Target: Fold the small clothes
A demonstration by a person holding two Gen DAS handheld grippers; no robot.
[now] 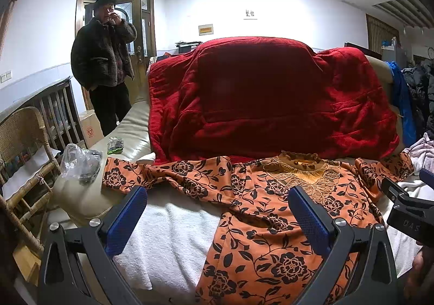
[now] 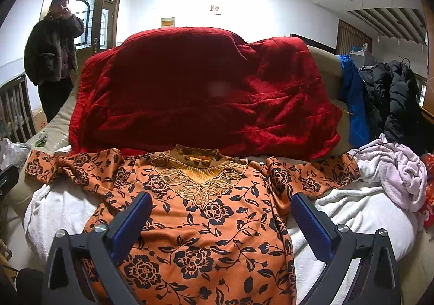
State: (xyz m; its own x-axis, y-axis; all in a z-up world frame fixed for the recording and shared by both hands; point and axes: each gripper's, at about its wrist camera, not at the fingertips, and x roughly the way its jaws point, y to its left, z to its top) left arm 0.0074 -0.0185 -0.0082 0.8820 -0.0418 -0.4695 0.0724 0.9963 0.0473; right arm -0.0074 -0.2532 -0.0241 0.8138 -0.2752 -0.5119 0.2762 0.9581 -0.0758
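An orange top with a black flower print (image 1: 271, 223) (image 2: 206, 229) lies flat and face up on a white towel (image 1: 173, 234) (image 2: 350, 207), collar away from me, both sleeves spread sideways. My left gripper (image 1: 217, 196) hovers open above the top's left edge and the towel, holding nothing. My right gripper (image 2: 221, 203) is open over the chest of the top, also holding nothing. The right gripper's body (image 1: 409, 212) shows at the right edge of the left wrist view.
A red quilt (image 1: 265, 98) (image 2: 200, 93) drapes the sofa back behind the top. A person in a dark coat (image 1: 105, 60) (image 2: 54, 50) stands at the far left. A plastic bag (image 1: 78, 161) sits on the sofa arm, a wicker chair (image 1: 24, 153) left, pale crumpled clothes (image 2: 390, 169) right.
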